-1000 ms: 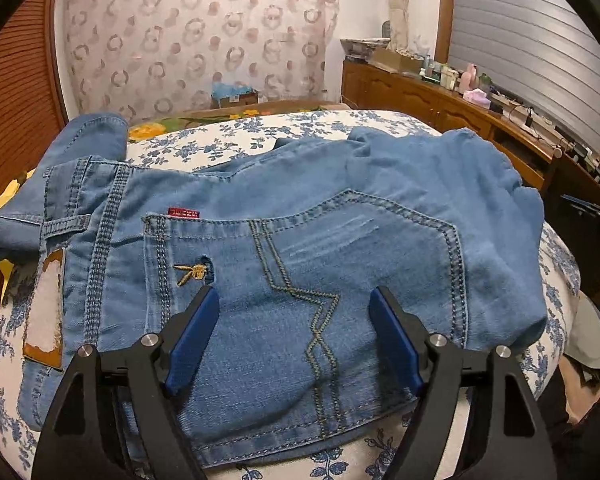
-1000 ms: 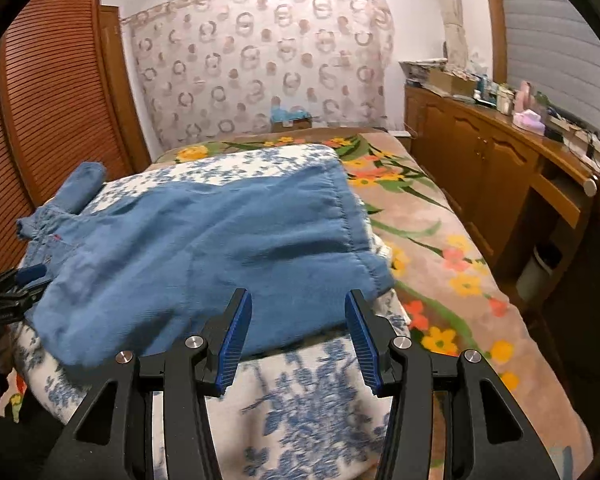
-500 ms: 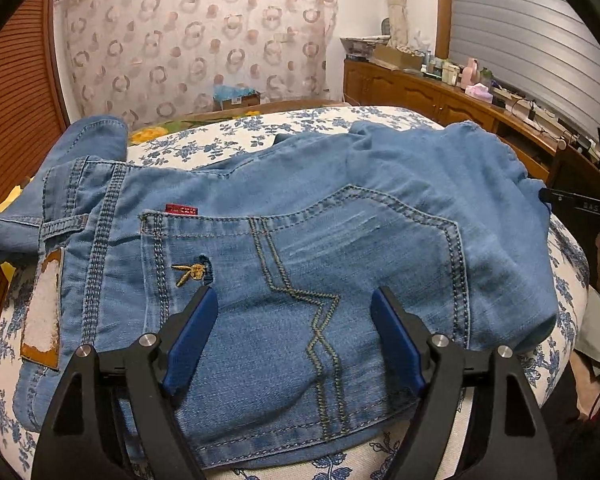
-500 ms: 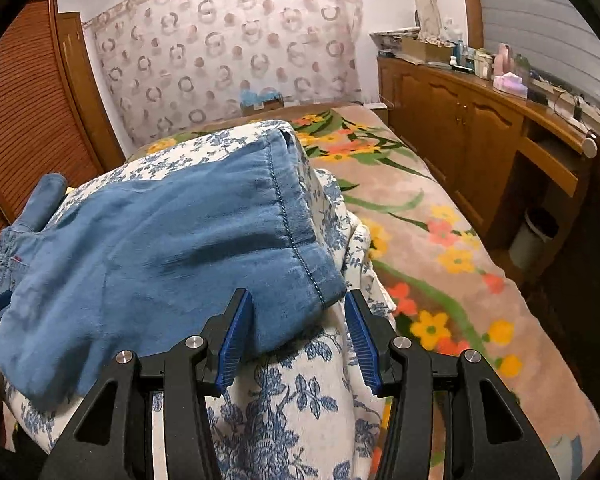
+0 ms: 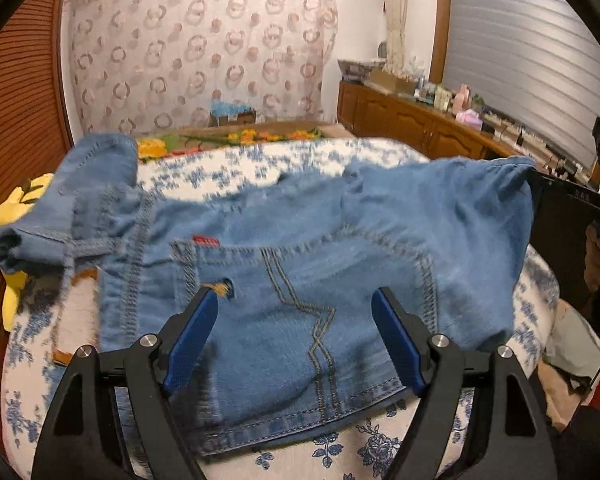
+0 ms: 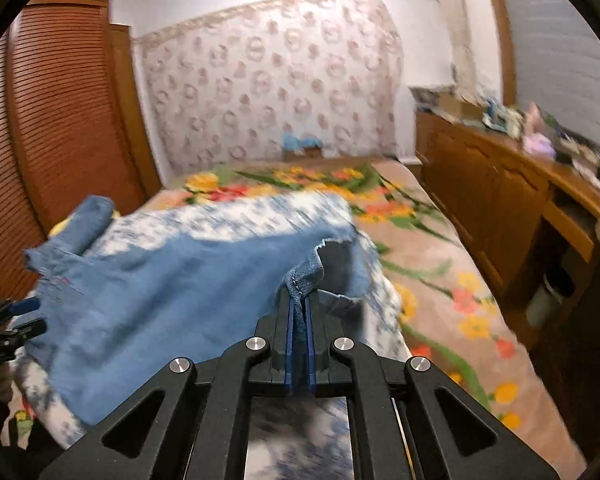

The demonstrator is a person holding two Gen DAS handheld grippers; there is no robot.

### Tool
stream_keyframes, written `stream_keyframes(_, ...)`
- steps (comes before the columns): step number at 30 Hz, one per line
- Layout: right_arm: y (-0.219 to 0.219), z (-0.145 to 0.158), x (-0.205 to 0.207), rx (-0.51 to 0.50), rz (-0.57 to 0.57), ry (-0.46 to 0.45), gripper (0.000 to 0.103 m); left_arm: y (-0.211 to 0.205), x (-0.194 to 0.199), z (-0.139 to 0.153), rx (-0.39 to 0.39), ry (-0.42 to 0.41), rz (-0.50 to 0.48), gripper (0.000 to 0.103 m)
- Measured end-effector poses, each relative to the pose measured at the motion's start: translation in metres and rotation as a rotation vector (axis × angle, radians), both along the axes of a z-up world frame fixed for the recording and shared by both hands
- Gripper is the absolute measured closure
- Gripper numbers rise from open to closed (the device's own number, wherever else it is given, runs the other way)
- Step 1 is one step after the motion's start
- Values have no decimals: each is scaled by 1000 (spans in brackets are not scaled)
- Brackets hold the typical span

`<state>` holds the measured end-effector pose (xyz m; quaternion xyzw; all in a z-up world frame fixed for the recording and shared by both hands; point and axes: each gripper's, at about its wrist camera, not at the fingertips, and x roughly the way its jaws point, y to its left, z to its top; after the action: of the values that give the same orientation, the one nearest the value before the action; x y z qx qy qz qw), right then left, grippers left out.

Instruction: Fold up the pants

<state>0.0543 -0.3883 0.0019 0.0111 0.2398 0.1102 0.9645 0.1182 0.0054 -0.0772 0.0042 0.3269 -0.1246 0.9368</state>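
Right wrist view shows the right gripper [image 6: 299, 332], whose jaws have just been closing, pinching the hem of the jeans [image 6: 172, 280] on the bed [image 6: 440, 280]. Across at the waist end, the left gripper [image 5: 300, 332] stands spread above the back pocket, holding nothing. Folding looks barely begun; every fold is probably left.

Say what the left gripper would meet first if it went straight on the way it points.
Probably the jeans: the left gripper has open jaws straddling the stitched back pocket, with the quilt beneath.
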Motion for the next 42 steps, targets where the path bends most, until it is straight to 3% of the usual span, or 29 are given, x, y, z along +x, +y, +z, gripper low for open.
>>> stream_keyframes(13, 133, 95, -20, -54, 398, -162, 99, 55, -18, 24, -33, -59, 104, 23)
stream_keyframes(17, 162, 102, -13, -63, 493, -136, 98, 70, -23, 25, -47, -63, 133, 23)
stream_keyframes(19, 171, 99, -10, -80, 510, -114, 88, 75, -22, 23, -48, -57, 139, 23)
stream_keyframes(23, 176, 98, 5, -117, 508, -109, 64, 79, -22, 18, -47, -50, 143, 23)
stream_keyframes(39, 188, 65, 41, -141, 360, 27, 63, 51, 3, -1, -27, 1, 56, 23)
stream_keyframes(42, 188, 57, 48, -140, 336, 66, 57, 43, 11, -3, -34, 5, 26, 23)
